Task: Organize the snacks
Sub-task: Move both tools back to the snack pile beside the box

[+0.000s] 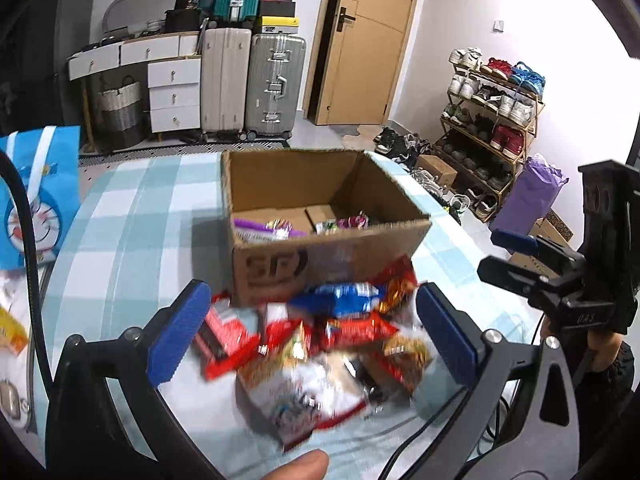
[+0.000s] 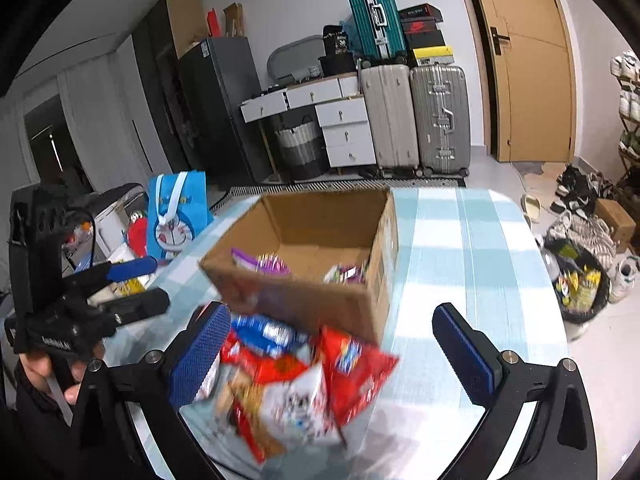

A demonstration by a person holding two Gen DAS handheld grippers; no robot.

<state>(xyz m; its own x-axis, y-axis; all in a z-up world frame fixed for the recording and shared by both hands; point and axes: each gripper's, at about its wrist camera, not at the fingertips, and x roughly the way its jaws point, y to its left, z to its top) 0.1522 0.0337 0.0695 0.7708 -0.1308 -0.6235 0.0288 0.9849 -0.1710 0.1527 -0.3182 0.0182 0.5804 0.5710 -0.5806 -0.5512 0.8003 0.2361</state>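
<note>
Snacks (image 1: pixel 320 344) lie in a loose heap on the bench (image 1: pixel 132 216), pressed against the near wall of the cardboard box (image 1: pixel 320 200), and a few packets already sit on the box floor. I take the box as my landmark for everything.

My left tongs (image 1: pixel 316 336) stand wide open, both blue pads flanking the heap on the near side of the box, gripping nothing. In the right wrist view my right tongs (image 2: pixel 344 352) are also spread wide and empty; the left pad sits by the heap, the right pad over bare checked cloth to the right of the box's near corner.

The heap is blurred in both views, so I cannot tell packets apart well. I make out a blue packet (image 1: pixel 340 298) closest to the box wall, a red packet (image 2: pixel 356 368) leaning at the box's near right corner, and a white packet (image 1: pixel 304 392) farthest from the box, on top.

My judgement: the step in hand is picking one packet. The white one looks the easiest, since it lies uppermost and clear of the box wall. I would let the view settle first, then close on a crimped edge instead of the puffed middle, because slick film is likely to slip. I would lift high enough to pass the near rim, as a low carry could push the box. One pair of tongs at a time, the other held clear of the box.
</note>
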